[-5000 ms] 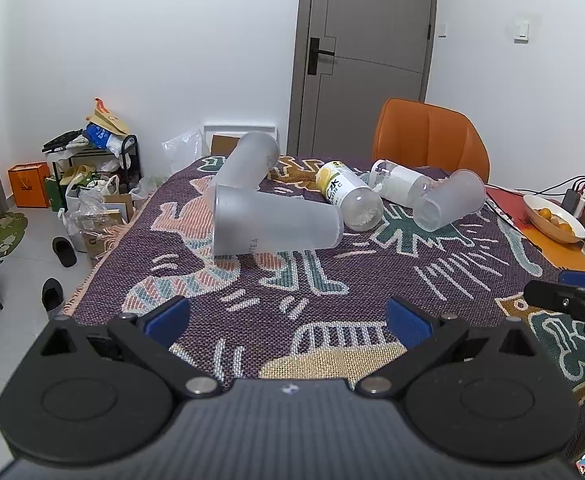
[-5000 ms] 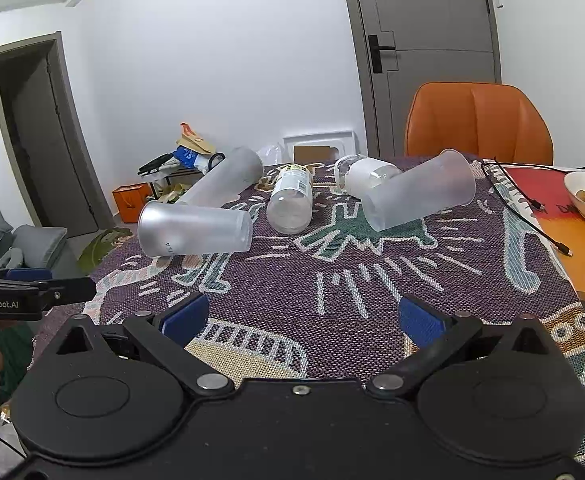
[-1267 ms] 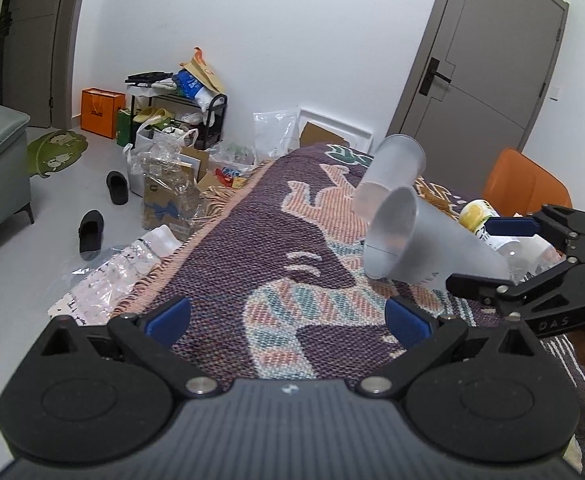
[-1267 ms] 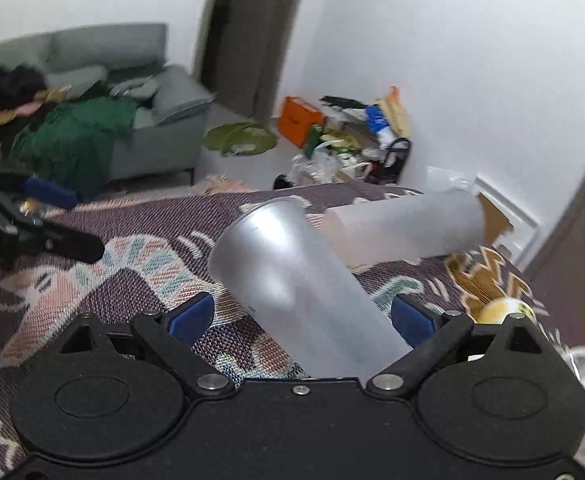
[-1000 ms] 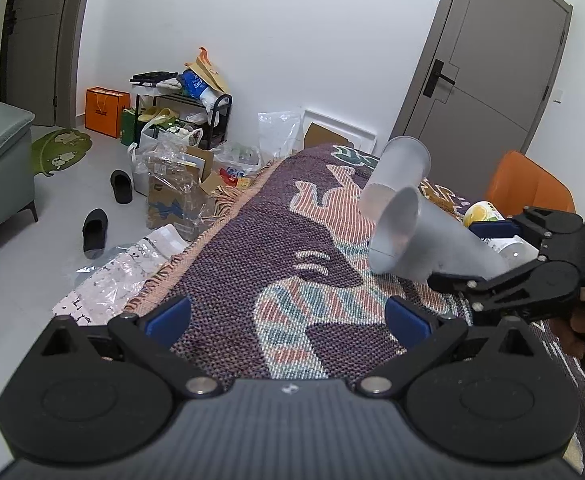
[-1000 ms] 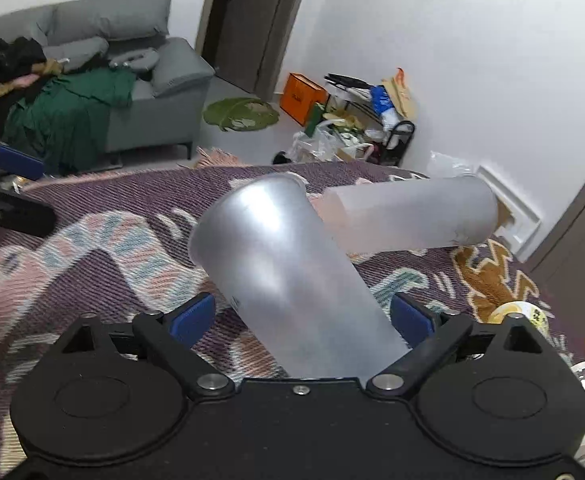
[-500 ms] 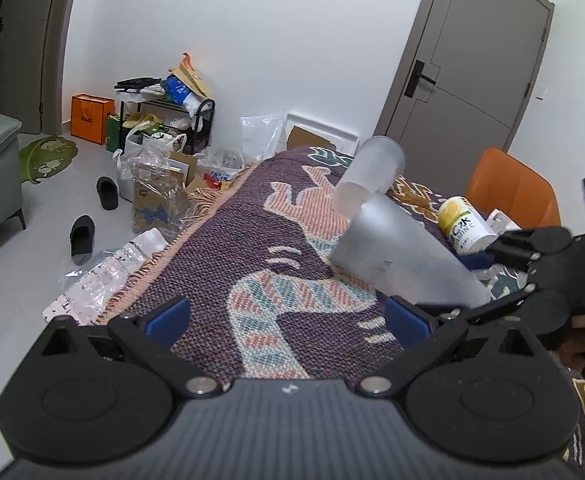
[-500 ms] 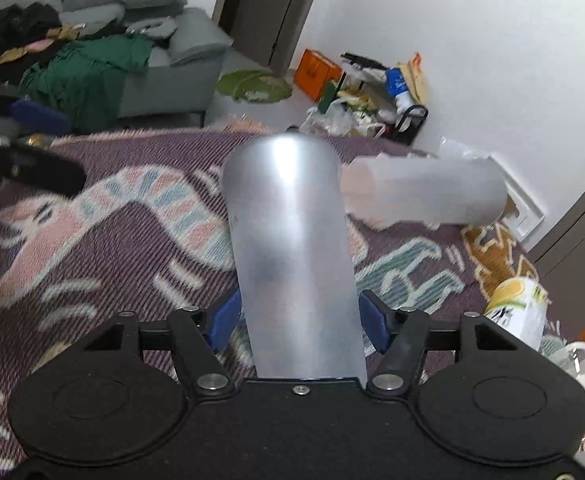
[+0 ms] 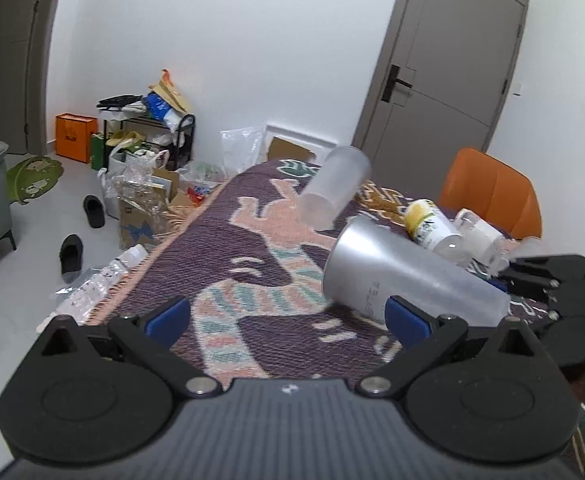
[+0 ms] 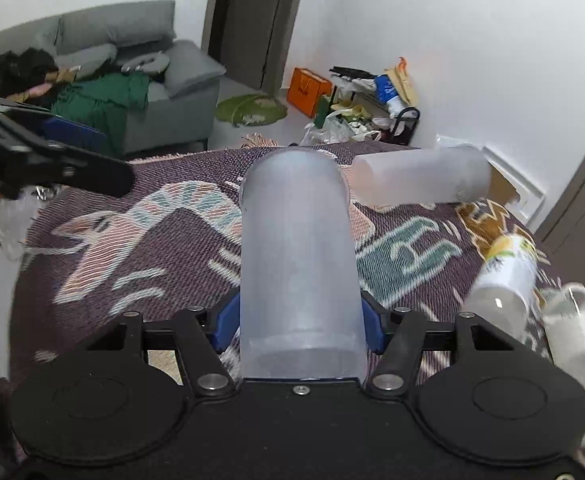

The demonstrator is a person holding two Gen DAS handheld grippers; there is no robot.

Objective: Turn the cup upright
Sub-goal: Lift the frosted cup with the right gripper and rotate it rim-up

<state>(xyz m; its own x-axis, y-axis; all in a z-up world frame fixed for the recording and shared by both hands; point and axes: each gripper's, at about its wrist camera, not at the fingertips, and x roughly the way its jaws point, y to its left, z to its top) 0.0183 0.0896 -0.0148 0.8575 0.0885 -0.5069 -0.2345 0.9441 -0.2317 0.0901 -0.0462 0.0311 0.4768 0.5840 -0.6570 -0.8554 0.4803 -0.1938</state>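
Observation:
A frosted plastic cup [image 10: 298, 256] lies lengthwise between the blue pads of my right gripper [image 10: 299, 316], which is shut on it near its wide end. In the left wrist view the same cup [image 9: 404, 276] lies on its side over the patterned cloth, with the right gripper [image 9: 548, 276] at its far end. My left gripper [image 9: 286, 318] is open and empty, just left of the cup. It shows in the right wrist view [image 10: 52, 160] at the left.
A second frosted cup [image 10: 420, 182] lies on its side behind the held one. A yellow-labelled bottle [image 10: 504, 276] and a clear bottle [image 10: 572, 328] lie to the right. An orange chair [image 9: 492, 196] stands at the table's far side. The table's left edge [image 9: 164, 240] drops to a cluttered floor.
My right gripper has closed its pads onto the cup and turned in line with it. The left gripper has swung right, so the cup now lies closer to its right finger.

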